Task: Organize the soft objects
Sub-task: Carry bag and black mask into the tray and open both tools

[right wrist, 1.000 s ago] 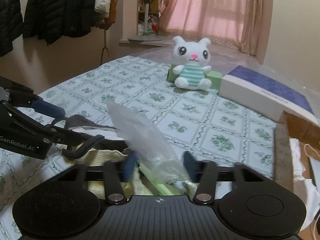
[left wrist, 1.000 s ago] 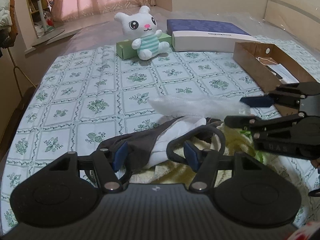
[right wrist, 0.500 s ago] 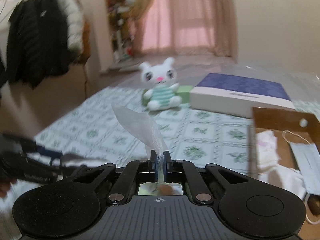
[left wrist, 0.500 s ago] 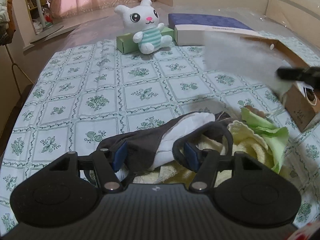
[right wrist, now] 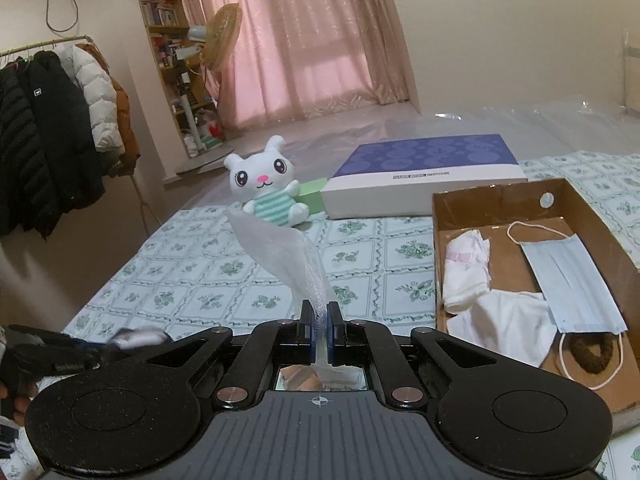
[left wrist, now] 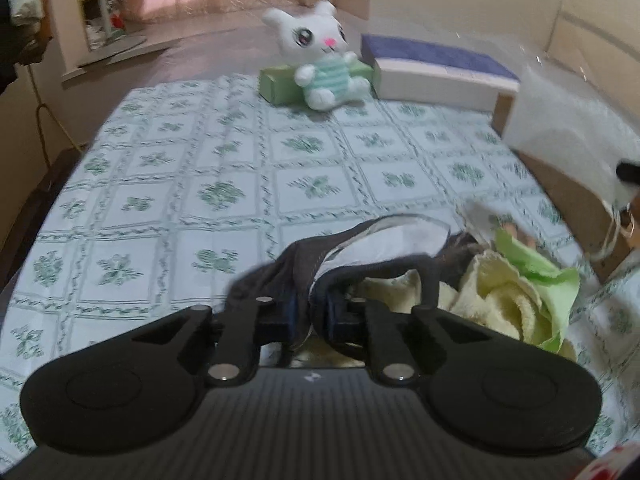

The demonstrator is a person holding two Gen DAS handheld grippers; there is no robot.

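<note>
Right wrist view: white mesh was pinched in the closed right gripper, seemingly bound for the cardboard box, while the left gripper had just clamped the dark garment.

Bed: stuffed rabbit at far end, flat box to its right; cardboard box nearer right, holding face mask, cloths; clothes heap near left.

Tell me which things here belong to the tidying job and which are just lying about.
Job: white mesh piece in right gripper; dark garment in left gripper; yellow towel; cardboard box.
Lying about: plush bunny, purple box, coats.
</note>
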